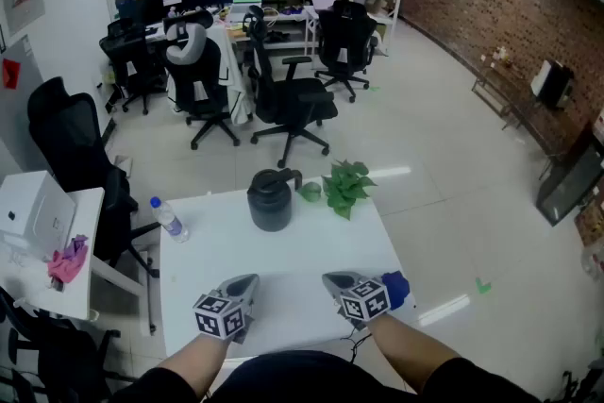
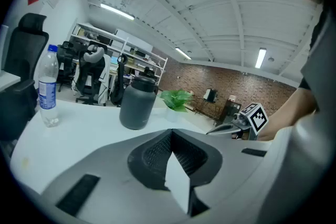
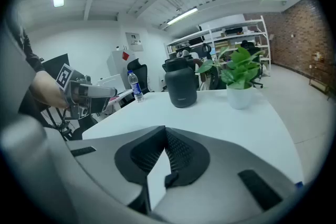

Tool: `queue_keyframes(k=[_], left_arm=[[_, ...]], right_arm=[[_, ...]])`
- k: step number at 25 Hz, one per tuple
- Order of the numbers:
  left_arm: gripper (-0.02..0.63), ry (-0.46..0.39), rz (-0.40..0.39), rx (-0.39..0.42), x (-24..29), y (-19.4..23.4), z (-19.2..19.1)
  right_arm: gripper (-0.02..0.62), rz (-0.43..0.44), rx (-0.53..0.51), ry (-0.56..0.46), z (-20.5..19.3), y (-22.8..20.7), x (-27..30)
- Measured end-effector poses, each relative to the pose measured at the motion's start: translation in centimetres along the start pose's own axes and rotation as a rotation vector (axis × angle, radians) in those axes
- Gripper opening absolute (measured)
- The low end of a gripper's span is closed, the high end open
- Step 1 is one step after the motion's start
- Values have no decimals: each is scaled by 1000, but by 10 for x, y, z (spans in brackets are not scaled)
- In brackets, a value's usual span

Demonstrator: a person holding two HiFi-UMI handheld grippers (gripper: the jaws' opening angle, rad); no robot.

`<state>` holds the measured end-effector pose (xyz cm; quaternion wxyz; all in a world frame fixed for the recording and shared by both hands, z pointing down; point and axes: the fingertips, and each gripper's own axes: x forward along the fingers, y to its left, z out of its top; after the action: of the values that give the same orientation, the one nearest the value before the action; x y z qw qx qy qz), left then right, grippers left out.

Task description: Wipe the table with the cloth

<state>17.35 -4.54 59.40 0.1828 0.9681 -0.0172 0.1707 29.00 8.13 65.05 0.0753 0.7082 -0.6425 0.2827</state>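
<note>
The blue cloth (image 1: 397,287) lies bunched at the right edge of the white table (image 1: 293,250), just right of my right gripper (image 1: 333,279). That gripper rests low over the table near its front edge, jaws shut with nothing between them (image 3: 166,129). My left gripper (image 1: 247,281) sits beside it to the left, also shut and empty (image 2: 171,132). Neither gripper touches the cloth. In the right gripper view only a sliver of blue cloth (image 3: 299,184) shows at the lower right.
A dark jug (image 1: 272,200) and a small potted plant (image 1: 344,187) stand at the table's far edge. A water bottle (image 1: 170,219) stands at the far left. A side desk with a pink rag (image 1: 68,261) is to the left; office chairs (image 1: 288,99) stand beyond.
</note>
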Motion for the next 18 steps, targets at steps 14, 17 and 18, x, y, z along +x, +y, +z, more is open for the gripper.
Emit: queue_keyframes(k=[14, 17, 18], left_arm=[[2, 133, -242, 117, 103, -128, -29], [2, 156, -260, 129, 113, -146, -38], [2, 161, -261, 129, 115, -149, -40]], right_arm=[[252, -156, -308, 226, -66, -145, -130], [270, -127, -293, 311, -96, -162, -137], [272, -116, -291, 326, -104, -165, -136]])
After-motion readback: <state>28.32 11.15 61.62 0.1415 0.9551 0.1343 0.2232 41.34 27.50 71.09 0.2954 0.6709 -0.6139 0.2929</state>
